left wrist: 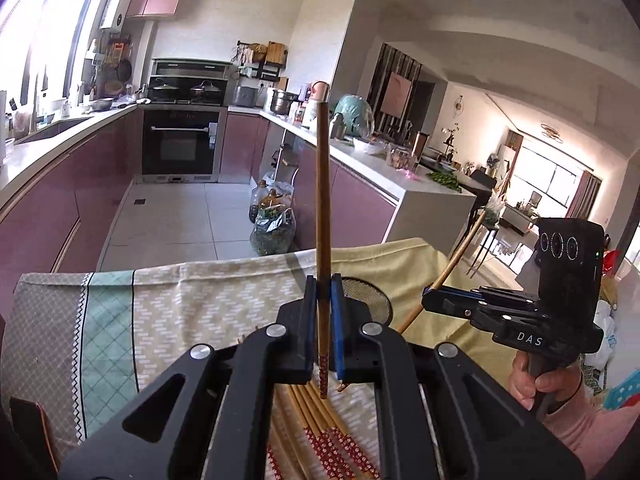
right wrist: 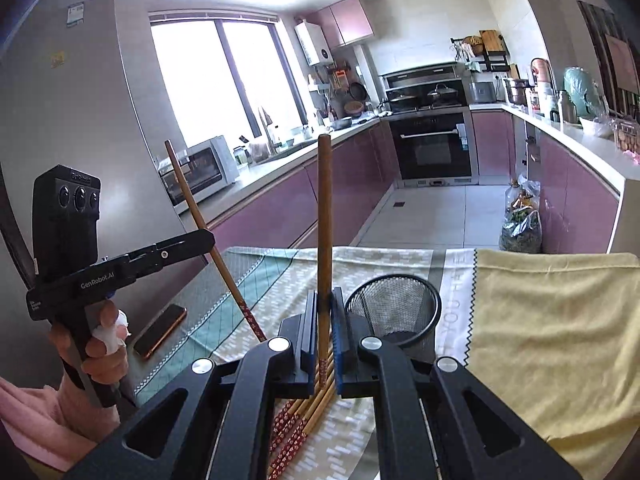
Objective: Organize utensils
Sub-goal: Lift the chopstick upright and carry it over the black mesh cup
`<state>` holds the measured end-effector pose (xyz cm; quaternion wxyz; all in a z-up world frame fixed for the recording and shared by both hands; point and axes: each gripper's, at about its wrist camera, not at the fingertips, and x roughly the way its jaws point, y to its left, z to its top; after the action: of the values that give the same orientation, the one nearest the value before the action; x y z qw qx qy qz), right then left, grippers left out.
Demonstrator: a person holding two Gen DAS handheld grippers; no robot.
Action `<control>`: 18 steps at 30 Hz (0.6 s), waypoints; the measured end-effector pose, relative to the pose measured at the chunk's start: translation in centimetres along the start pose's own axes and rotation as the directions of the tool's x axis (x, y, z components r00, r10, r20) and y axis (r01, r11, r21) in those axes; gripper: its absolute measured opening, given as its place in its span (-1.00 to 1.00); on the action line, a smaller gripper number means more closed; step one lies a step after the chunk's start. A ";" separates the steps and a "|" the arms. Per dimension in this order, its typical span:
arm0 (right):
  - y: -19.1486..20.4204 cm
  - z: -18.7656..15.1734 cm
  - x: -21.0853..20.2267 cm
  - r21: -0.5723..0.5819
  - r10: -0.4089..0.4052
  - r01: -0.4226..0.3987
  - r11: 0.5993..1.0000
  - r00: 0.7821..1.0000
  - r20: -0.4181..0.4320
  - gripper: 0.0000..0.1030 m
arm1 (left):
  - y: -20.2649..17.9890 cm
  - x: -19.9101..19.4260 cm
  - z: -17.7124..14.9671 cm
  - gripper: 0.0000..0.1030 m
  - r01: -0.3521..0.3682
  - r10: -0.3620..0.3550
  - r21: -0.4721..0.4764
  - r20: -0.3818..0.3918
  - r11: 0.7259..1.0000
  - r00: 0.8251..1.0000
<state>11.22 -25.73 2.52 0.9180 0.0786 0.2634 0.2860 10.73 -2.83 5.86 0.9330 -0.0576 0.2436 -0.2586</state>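
A: Where are the utensils?

B: Two chopsticks are lifted. The left gripper (left wrist: 322, 300) has its jaws clamped tight on one brown chopstick (left wrist: 322, 208), which stands nearly upright, its red-patterned end poking out below the pads. The right gripper (right wrist: 323, 312) is pinched the same way on a second chopstick (right wrist: 324, 216), also close to upright, patterned end down.

A: And the rest?

B: A bundle of loose chopsticks (right wrist: 304, 420) lies flat on the cloth, just under both grippers, patterned ends toward the cameras. In the left wrist view the same bundle (left wrist: 320, 428) fans out below the held stick.

A: Relative to the mesh holder?

B: The black mesh holder (right wrist: 394, 308) stands upright on the cloth, just right of the right gripper's jaws. The bundle lies near it, to its left and closer to the cameras. From the left wrist, only part of the holder (left wrist: 368, 300) shows behind the right-hand finger.

A: Anything else nearby?

B: A patterned tablecloth (right wrist: 540, 320), yellow to the right of the holder and teal-striped to the left. A phone (right wrist: 160, 332) lies well left of the holder, beside the left hand (right wrist: 96, 356) on its handle. The right hand (left wrist: 540, 380) grips the other handle.
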 end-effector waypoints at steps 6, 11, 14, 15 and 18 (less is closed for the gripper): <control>-0.1 4.0 -1.6 -0.050 -0.029 0.033 0.998 0.996 0.086 -0.89 | -2.3 0.7 3.9 -0.86 0.027 -0.029 0.027 0.078 0.999 0.997; -1.0 6.1 -1.5 -0.071 -0.071 0.080 0.994 0.990 0.118 -0.89 | -4.2 3.1 5.6 -0.86 0.018 -0.023 0.066 0.071 0.998 0.997; -1.8 6.3 -0.5 -0.067 -0.087 0.093 0.993 0.993 0.084 -0.89 | -4.8 5.5 5.1 -0.86 0.009 -0.011 0.070 0.019 0.997 1.000; -2.0 6.3 -0.1 -0.066 -0.093 0.097 0.993 0.993 0.067 -0.89 | -4.9 6.4 4.8 -0.86 0.007 -0.007 0.068 -0.001 0.998 1.000; -2.5 6.0 1.1 -0.061 -0.102 0.102 0.993 0.995 0.005 -0.89 | -4.8 8.8 3.5 -0.86 0.008 -0.004 0.060 -0.064 0.998 0.998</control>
<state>16.39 -27.16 6.41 0.9336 0.0373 0.2575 0.2464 16.89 -11.51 6.32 0.9252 -0.0219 0.2650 -0.2706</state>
